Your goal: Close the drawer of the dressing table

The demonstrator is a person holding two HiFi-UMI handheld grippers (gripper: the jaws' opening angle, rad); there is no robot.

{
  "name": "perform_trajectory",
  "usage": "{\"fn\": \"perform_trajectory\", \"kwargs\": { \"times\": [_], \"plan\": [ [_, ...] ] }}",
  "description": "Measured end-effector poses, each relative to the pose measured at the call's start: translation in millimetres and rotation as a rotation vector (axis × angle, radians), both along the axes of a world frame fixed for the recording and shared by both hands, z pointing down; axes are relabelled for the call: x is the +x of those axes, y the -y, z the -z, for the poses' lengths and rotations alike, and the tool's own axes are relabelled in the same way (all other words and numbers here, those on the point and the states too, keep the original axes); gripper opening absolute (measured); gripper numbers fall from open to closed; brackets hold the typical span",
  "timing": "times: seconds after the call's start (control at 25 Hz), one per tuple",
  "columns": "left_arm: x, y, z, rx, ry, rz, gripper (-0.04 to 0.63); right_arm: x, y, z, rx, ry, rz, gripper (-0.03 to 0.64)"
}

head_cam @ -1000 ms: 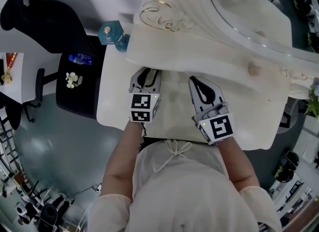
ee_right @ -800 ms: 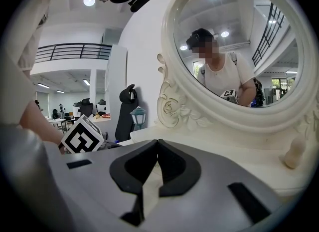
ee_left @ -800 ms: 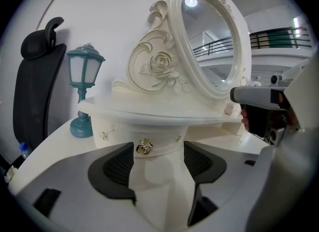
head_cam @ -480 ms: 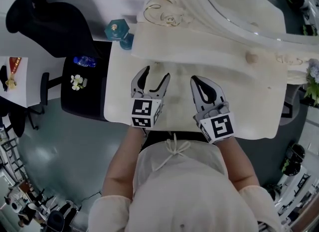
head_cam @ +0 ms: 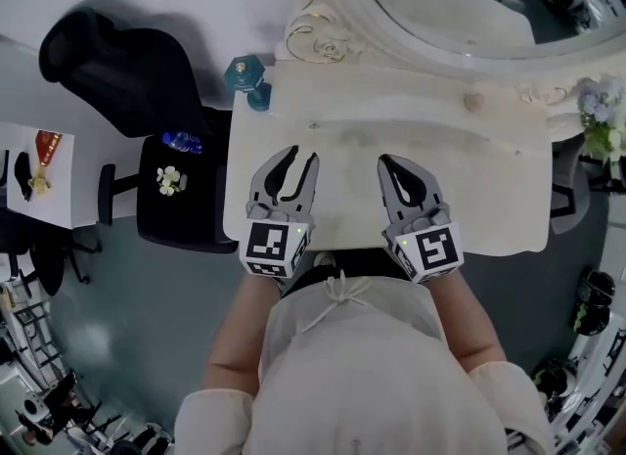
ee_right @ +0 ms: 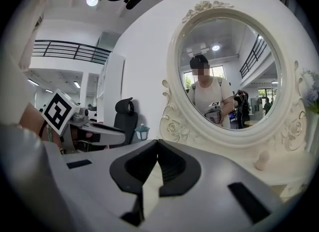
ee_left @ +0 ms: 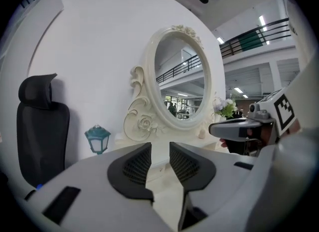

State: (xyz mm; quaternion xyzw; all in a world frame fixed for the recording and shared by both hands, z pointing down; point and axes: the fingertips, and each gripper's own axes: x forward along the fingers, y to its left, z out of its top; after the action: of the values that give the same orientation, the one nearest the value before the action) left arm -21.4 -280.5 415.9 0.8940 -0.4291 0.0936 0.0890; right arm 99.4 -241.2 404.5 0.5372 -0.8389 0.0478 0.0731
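Observation:
The cream dressing table [head_cam: 489, 189] with its oval mirror [head_cam: 460, 3] stands in front of me. Its drawer front is hidden below the tabletop's near edge. Both grippers hover side by side over the front part of the tabletop, pointing at the mirror. My left gripper [head_cam: 301, 157] [ee_left: 160, 148] has a narrow gap between its pads; the jaws are closing with nothing between them. My right gripper [head_cam: 388, 161] [ee_right: 158, 143] is shut, tips touching, and holds nothing.
A teal lantern [head_cam: 245, 76] [ee_left: 96, 138] stands at the table's back left corner. A small cream knob-like piece [head_cam: 473, 102] sits under the mirror. A black office chair [head_cam: 127, 71] and a black stool [head_cam: 181, 194] stand left of the table, flowers [head_cam: 595, 111] at the right.
Both grippers have risen and drawn back toward the table's near edge. The left jaws spread wide half a second ago and have narrowed again. The right stayed shut.

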Motion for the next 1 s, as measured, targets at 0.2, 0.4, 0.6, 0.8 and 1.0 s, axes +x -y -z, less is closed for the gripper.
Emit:
{"fn": "perform_trajectory", "kwargs": {
  "times": [0.2,0.4,0.6,0.8,1.0],
  "plan": [
    [-5.6,-22.3,52.2,0.091,-0.025,-0.037,0.057,4.9,-19.8,30.7,0.052,-0.005,-0.02,0.008],
    [-6.8,-44.9,89.1,0.162,-0.029,-0.094,0.029,12.3,-37.4,51.9,0.089,-0.015,-0.04,0.006],
    [-4.1,-61.9,113.0,0.179,-0.049,-0.167,0.02,18.1,-53.5,68.0,0.119,-0.031,-0.05,0.006],
    [-1.4,-69.6,126.5,0.199,-0.055,-0.206,0.018,22.2,-62.7,77.1,0.135,-0.056,-0.049,0.006],
    [-1.6,-68.5,132.4,0.202,-0.074,-0.199,0.018,26.9,-65.2,82.9,0.14,-0.053,-0.051,0.005]
  ]
}}
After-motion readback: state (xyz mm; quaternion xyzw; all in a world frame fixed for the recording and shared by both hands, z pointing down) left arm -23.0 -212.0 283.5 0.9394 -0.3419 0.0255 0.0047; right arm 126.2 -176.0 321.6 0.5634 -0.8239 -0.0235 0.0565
